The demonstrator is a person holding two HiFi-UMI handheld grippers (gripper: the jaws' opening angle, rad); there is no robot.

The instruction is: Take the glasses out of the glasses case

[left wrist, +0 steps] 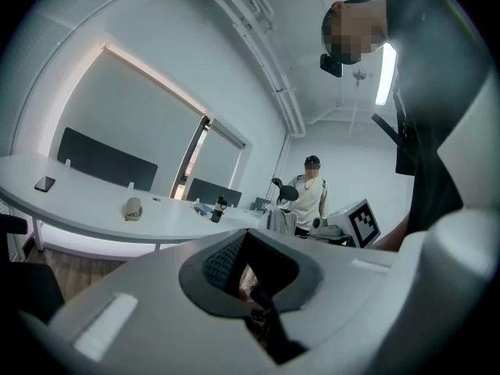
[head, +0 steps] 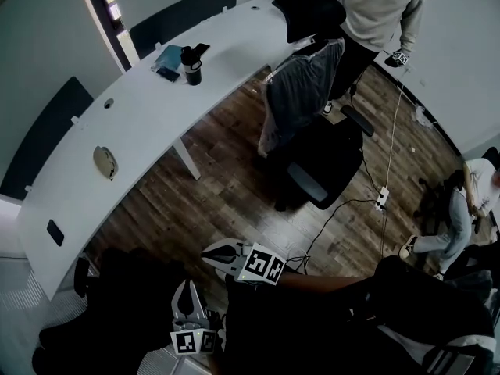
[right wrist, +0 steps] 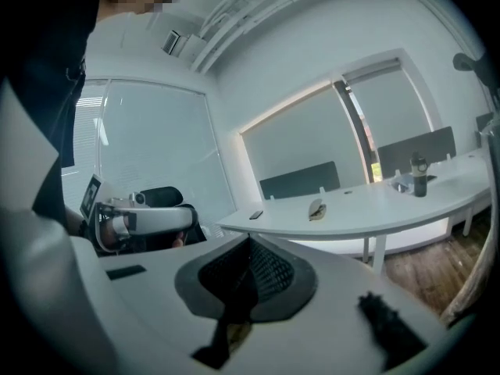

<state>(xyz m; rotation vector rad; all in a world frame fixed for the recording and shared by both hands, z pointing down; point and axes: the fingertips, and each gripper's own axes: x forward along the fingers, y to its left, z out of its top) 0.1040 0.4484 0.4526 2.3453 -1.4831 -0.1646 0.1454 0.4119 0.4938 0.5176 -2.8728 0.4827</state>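
Observation:
The beige oval glasses case [head: 104,162] lies closed on the curved white table [head: 156,123], far from both grippers. It also shows in the left gripper view as the small case [left wrist: 133,208] and in the right gripper view as the case [right wrist: 316,208]. My left gripper [head: 185,286] and right gripper [head: 209,252] are held low near my body, over the wooden floor, away from the table. Both sets of jaws are shut with nothing between them, as seen at the left gripper [left wrist: 246,244] and the right gripper [right wrist: 248,248]. The glasses themselves are hidden.
On the table stand a black cup [head: 191,65], a blue notebook [head: 166,55] and a dark phone [head: 55,231]. An office chair with a jacket over it [head: 301,92] stands between me and the table's far end. A person [head: 379,10] stands behind it. A power strip [head: 382,198] lies on the floor.

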